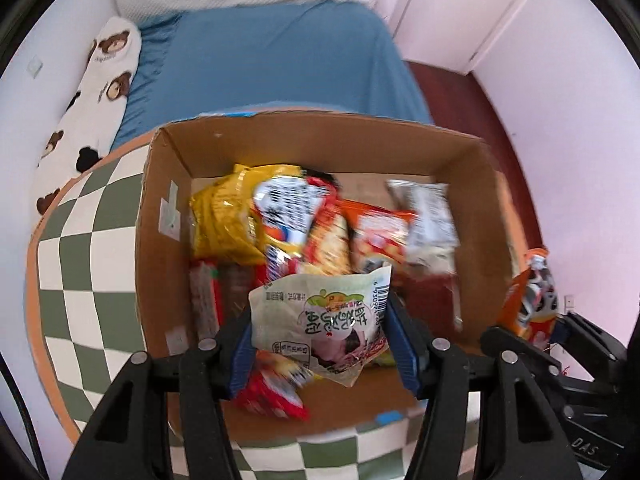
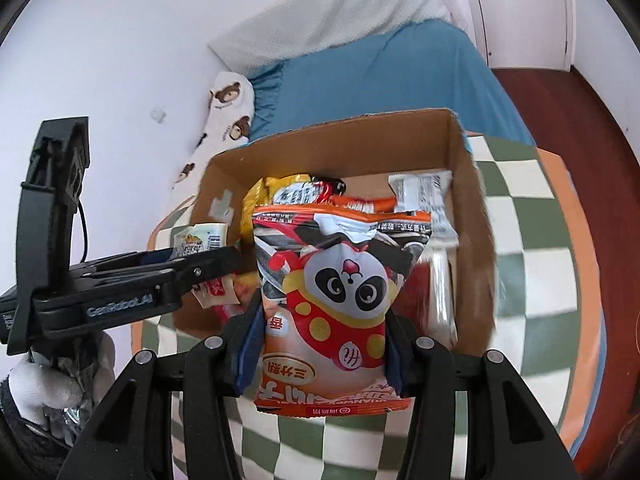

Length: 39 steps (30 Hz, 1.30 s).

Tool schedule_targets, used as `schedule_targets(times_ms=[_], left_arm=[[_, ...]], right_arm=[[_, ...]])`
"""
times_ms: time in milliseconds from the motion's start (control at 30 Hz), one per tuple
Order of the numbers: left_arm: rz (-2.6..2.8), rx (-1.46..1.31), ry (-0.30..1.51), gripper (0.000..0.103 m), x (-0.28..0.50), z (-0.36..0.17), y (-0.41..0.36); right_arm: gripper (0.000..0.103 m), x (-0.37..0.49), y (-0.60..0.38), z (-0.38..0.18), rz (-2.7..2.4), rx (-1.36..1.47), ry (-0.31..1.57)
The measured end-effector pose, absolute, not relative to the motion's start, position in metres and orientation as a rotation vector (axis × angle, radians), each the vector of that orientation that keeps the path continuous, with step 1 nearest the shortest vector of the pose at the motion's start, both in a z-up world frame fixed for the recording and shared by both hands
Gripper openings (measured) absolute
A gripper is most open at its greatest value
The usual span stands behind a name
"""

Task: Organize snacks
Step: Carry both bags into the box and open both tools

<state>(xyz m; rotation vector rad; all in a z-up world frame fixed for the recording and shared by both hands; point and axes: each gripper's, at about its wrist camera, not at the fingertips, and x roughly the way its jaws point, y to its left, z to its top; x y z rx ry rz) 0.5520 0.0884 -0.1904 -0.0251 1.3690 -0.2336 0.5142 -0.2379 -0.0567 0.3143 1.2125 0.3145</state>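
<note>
The left gripper [image 1: 320,344] clamps a pale cream snack packet [image 1: 320,320] above the open brown cardboard box [image 1: 160,216]; the right gripper [image 2: 320,344] clamps an orange panda-print snack bag [image 2: 340,304] over the box's near rim. Loose snack packs [image 1: 272,220] crowd the box floor toward 12 o'clock. The green-and-cream checkered table [image 1: 80,280] shows around the box, with the blue-sheeted bed [image 1: 272,60] beyond at 12 o'clock.

Snacks [image 1: 304,220] in box [image 1: 160,200] motion-blurred, labels unreadable; cream packet [image 1: 320,320] hides those beneath.
</note>
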Motion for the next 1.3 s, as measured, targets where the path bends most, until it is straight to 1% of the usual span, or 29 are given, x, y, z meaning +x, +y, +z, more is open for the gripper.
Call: schedule_targets(times_ms=[33, 167, 233, 267, 300, 333, 367, 400, 467, 500, 533, 567, 733, 833, 933, 1100, 1300], left_arm=[[-0.222, -0.022, 1.384, 0.056, 0.560, -0.197, 0.091], [-0.199, -0.019, 1.438, 0.056, 0.578, -0.222, 0.098], [-0.205, -0.032, 1.490, 0.056, 0.584, -0.237, 0.096], [-0.205, -0.043, 1.514, 0.057, 0.589, -0.244, 0.094], [-0.198, -0.056, 1.538, 0.058, 0.590, -0.251, 0.095], [-0.191, -0.063, 1.548, 0.060, 0.591, -0.256, 0.095], [-0.190, -0.075, 1.554, 0.063, 0.592, -0.258, 0.096], [-0.195, -0.083, 1.551, 0.065, 0.592, -0.259, 0.096], [-0.193, -0.085, 1.538, 0.076, 0.591, -0.259, 0.097], [-0.189, -0.082, 1.528, 0.079, 0.589, -0.258, 0.098], [-0.184, -0.079, 1.516, 0.083, 0.588, -0.257, 0.098], [-0.181, -0.074, 1.503, 0.085, 0.586, -0.255, 0.098], [-0.178, -0.050, 1.463, 0.091, 0.570, -0.251, 0.098], [-0.183, -0.040, 1.449, 0.103, 0.562, -0.251, 0.096], [-0.172, -0.022, 1.424, 0.103, 0.550, -0.248, 0.093], [-0.164, -0.005, 1.385, 0.103, 0.536, -0.241, 0.086], [-0.138, -0.007, 1.322, 0.103, 0.509, -0.220, 0.088]], right_arm=[[0.053, 0.532, -0.219, -0.073, 0.308, 0.309, 1.230], [0.053, 0.557, -0.212, -0.103, 0.300, 0.288, 1.283], [0.054, 0.572, -0.207, -0.121, 0.305, 0.295, 1.328], [0.056, 0.577, -0.205, -0.130, 0.291, 0.296, 1.345], [0.066, 0.583, -0.203, -0.141, 0.263, 0.287, 1.373], [0.074, 0.587, -0.202, -0.148, 0.244, 0.272, 1.391], [0.087, 0.589, -0.203, -0.155, 0.229, 0.262, 1.404], [0.091, 0.591, -0.202, -0.159, 0.221, 0.259, 1.409], [0.093, 0.591, -0.206, -0.164, 0.200, 0.249, 1.418], [0.095, 0.592, -0.208, -0.166, 0.187, 0.238, 1.420], [0.096, 0.592, -0.210, -0.167, 0.176, 0.225, 1.420], [0.096, 0.591, -0.212, -0.166, 0.163, 0.208, 1.415], [0.100, 0.580, -0.222, -0.155, 0.107, 0.109, 1.377], [0.100, 0.569, -0.227, -0.148, 0.073, 0.067, 1.352], [0.100, 0.561, -0.229, -0.142, 0.076, 0.029, 1.350], [0.101, 0.547, -0.236, -0.140, 0.069, 0.048, 1.344], [0.101, 0.525, -0.247, -0.126, 0.054, 0.063, 1.312]])
